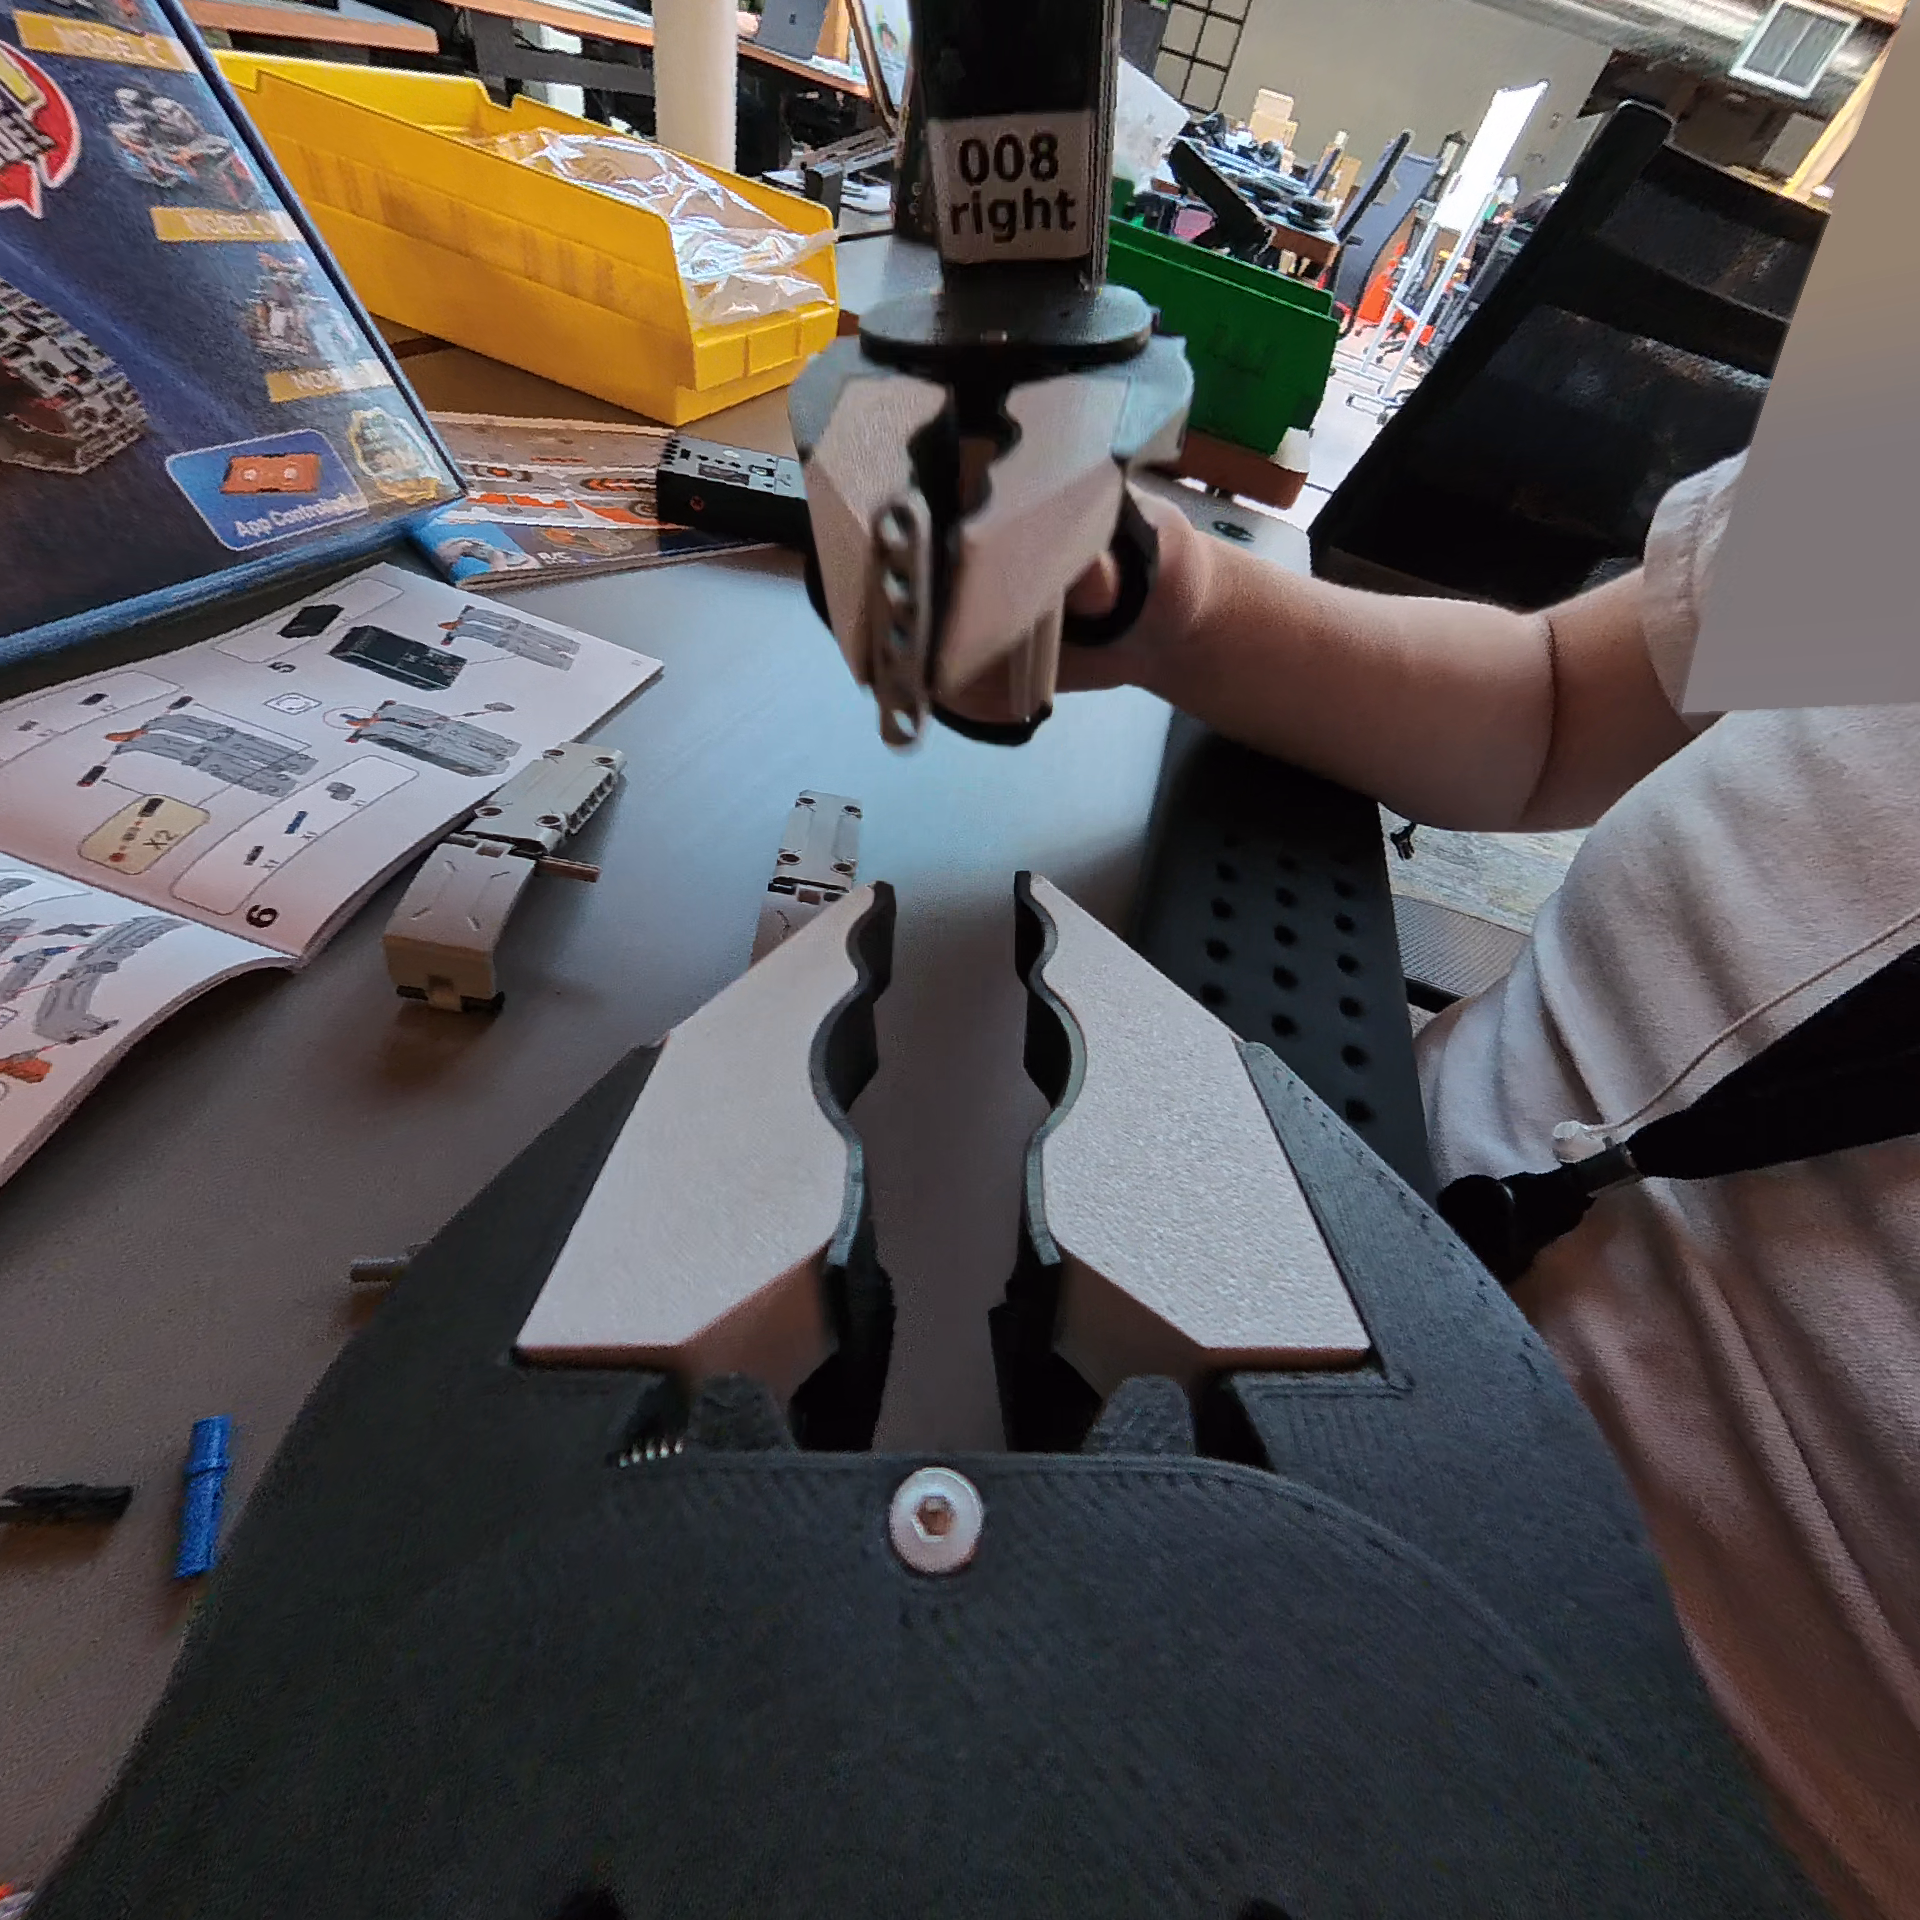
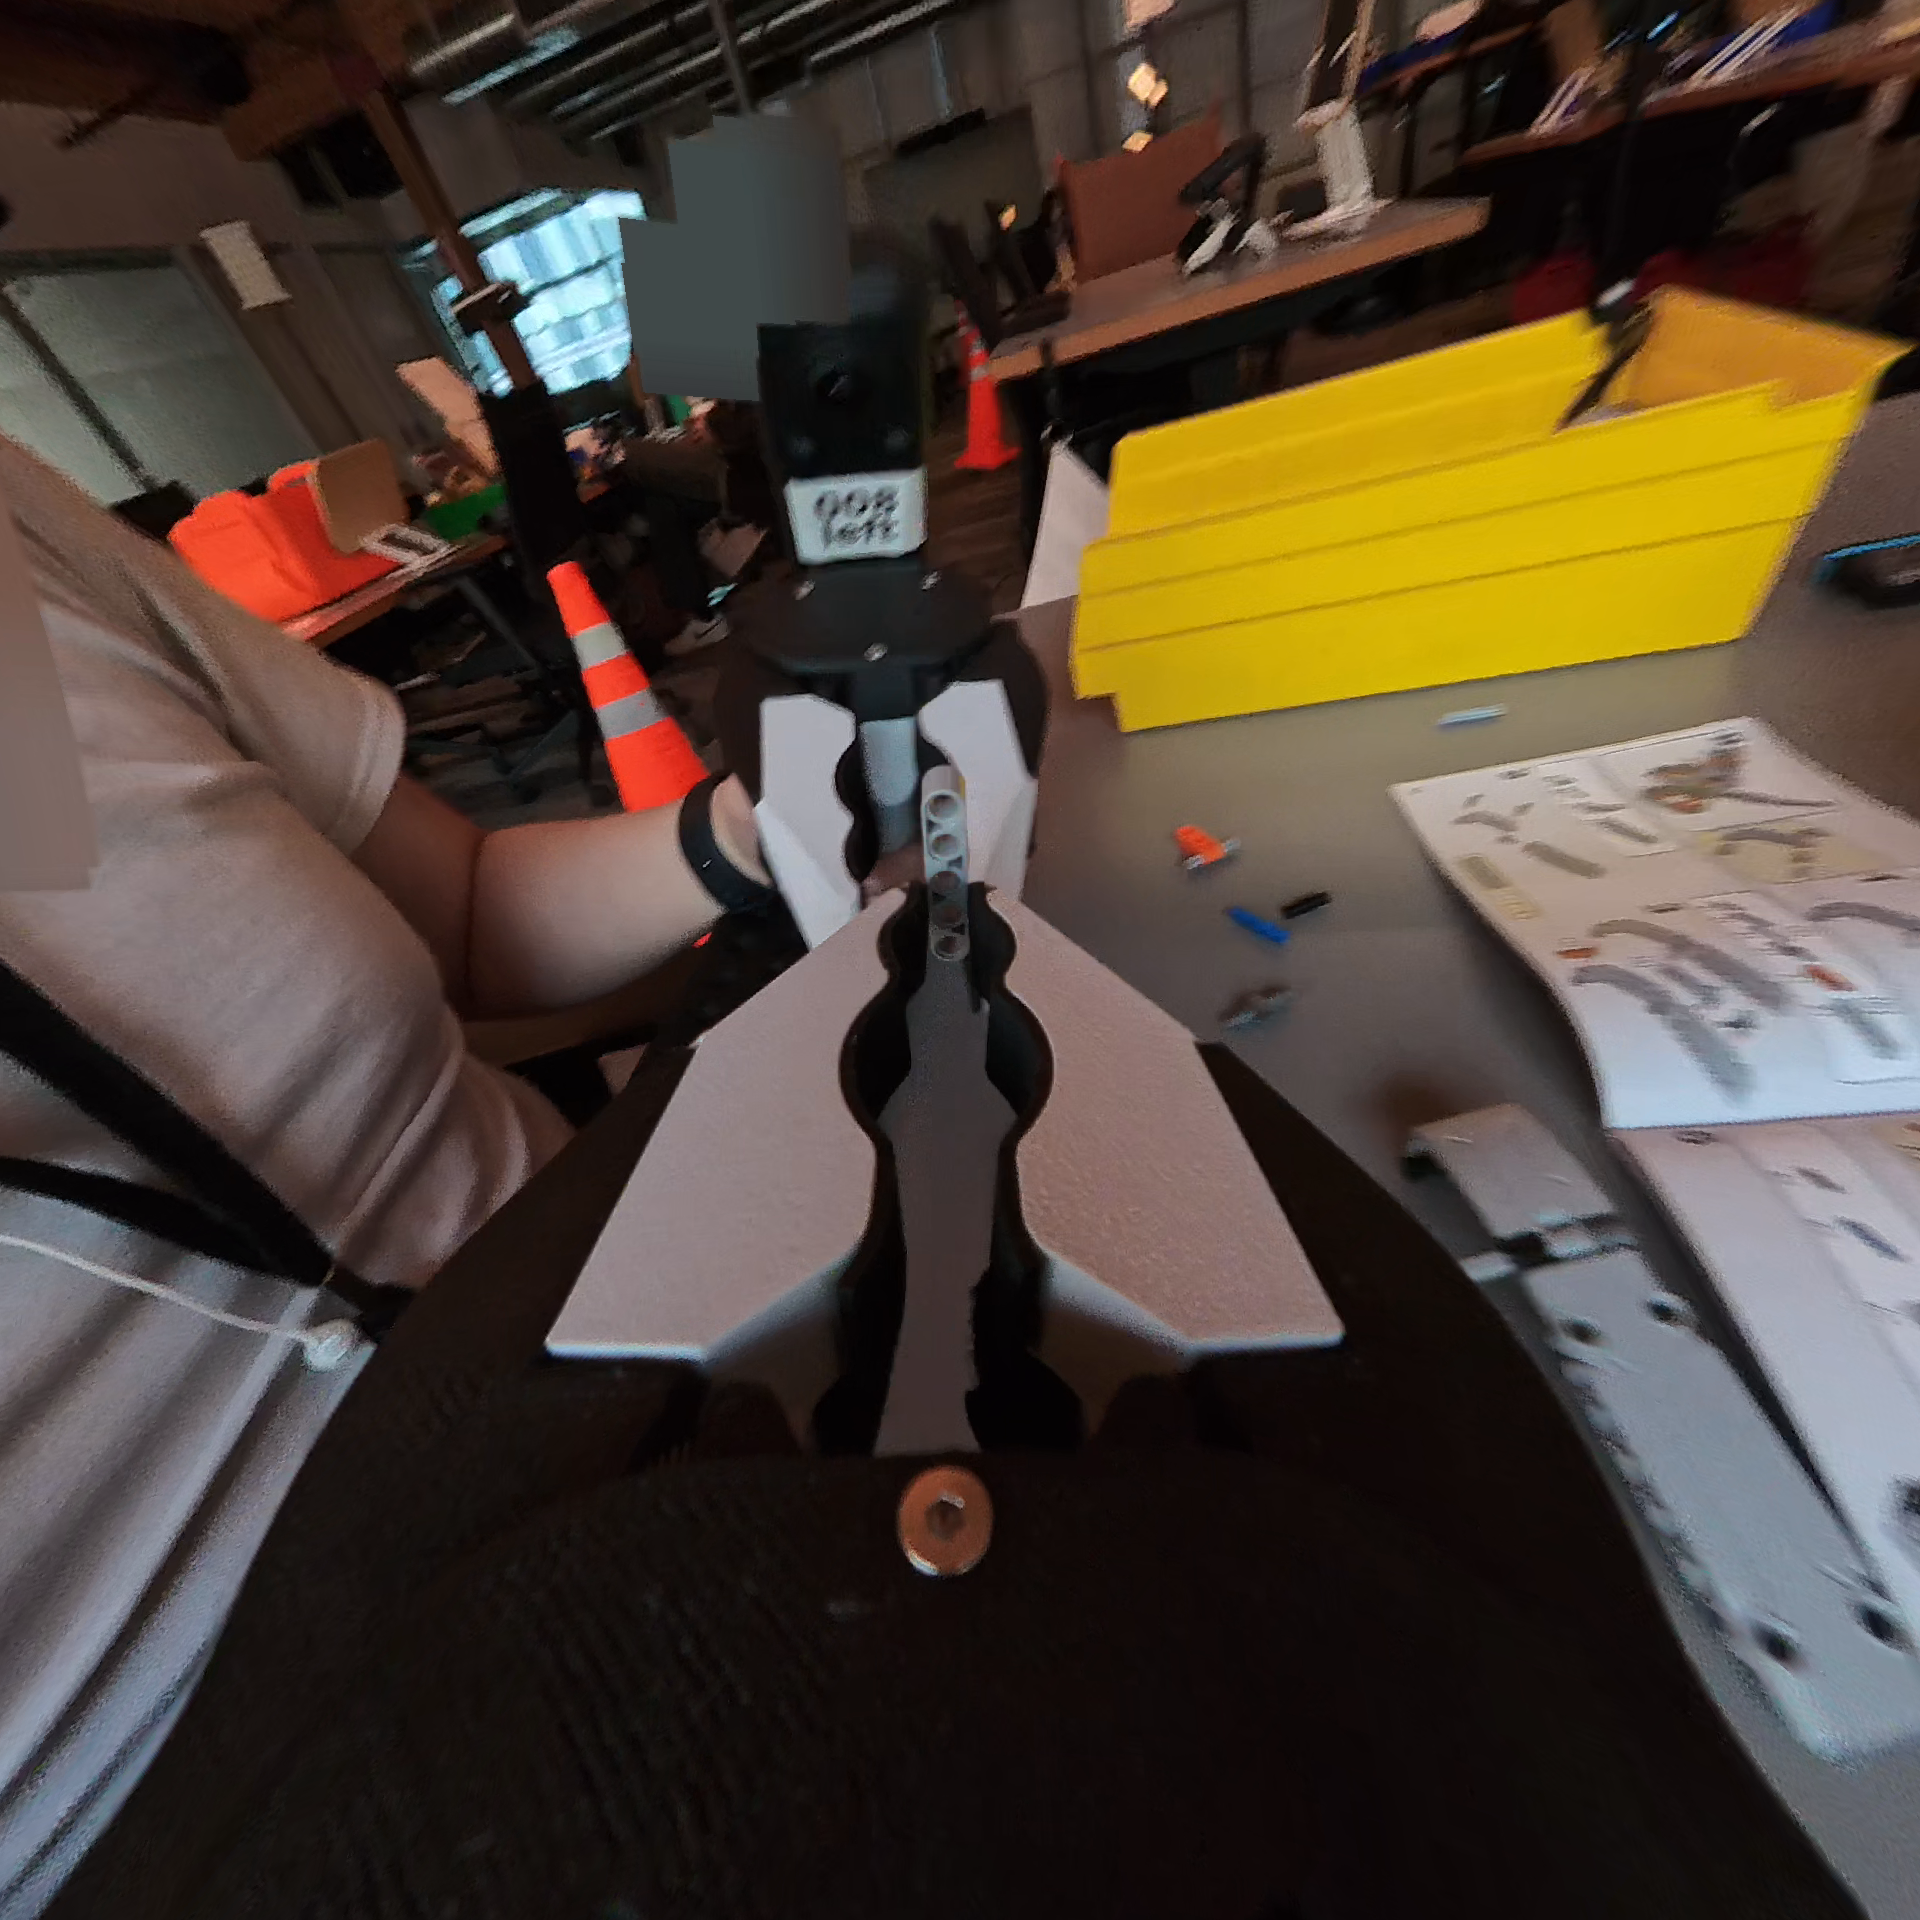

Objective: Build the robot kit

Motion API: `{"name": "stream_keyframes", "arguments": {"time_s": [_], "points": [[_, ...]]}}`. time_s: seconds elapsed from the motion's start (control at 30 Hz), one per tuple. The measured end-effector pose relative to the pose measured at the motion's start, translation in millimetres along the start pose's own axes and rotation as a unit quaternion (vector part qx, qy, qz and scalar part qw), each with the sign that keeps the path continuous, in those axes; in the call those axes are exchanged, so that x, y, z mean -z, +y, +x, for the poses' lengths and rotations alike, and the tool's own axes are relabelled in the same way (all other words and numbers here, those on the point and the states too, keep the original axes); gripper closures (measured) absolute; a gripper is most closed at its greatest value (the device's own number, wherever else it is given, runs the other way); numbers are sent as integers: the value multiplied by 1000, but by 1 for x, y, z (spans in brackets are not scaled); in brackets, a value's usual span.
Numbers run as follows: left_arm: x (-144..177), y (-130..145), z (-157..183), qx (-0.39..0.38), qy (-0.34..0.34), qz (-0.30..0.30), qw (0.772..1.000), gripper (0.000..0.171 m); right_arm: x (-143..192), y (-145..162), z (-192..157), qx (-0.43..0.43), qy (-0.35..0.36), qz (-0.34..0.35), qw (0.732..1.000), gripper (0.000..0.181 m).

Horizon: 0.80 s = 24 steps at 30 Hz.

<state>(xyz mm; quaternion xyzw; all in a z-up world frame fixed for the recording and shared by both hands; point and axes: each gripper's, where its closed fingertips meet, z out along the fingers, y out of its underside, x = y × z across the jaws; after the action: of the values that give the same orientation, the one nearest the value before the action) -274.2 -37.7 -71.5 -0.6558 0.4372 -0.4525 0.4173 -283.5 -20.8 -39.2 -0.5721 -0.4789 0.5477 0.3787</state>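
My right gripper (image 2: 943, 906) is shut on a light grey beam with a row of holes (image 2: 945, 852), which sticks out past the fingertips. In the left wrist view the same gripper (image 1: 920, 675) hangs above the dark table, pointing down, with the beam (image 1: 902, 623) along its tips. My left gripper (image 1: 954, 891) is open and empty, low over the table, just below and in front of the right one. It also shows in the right wrist view (image 2: 896, 831), facing the beam. A grey built part (image 1: 816, 852) lies just beyond the left fingertips.
Another grey assembly (image 1: 488, 883) lies beside an open instruction booklet (image 1: 260, 748). A blue pin (image 1: 203, 1496) and a black pin (image 1: 62, 1503) lie at front left. A yellow bin (image 1: 520, 239), a blue box (image 1: 156, 312) and a green bin (image 1: 1226, 343) stand behind. The person's torso is at right. My left and right fingertips are right by each other. From either gripper's tips it is about 15 cm to the blue pin (image 1: 203, 1496). The right camera catches it too, in the right wrist view (image 2: 1255, 921).
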Motion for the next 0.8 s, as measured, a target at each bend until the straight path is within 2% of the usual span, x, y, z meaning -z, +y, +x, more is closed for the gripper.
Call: {"name": "stream_keyframes", "arguments": {"time_s": [0.1,0.17,0.23,0.3,0.4,0.8], "points": [[2,-2,-1,-8,-4,7,1000,153,44,-33,40,-11,107,90,990,175],[2,-2,-1,-13,-5,4,1000,153,84,-41,75,-29,212,133,968,175],[0,1,0,-16,-5,-4,1000,153,117,-46,94,-50,269,171,946,175],[-2,4,0,-21,-8,-12,1000,153,136,-53,99,-70,279,209,935,175],[-3,6,0,-29,-13,-19,999,154,149,-55,103,-83,290,229,926,175],[-6,10,0,-29,-11,-31,999,155,161,-53,107,-65,329,200,920,175]]}}
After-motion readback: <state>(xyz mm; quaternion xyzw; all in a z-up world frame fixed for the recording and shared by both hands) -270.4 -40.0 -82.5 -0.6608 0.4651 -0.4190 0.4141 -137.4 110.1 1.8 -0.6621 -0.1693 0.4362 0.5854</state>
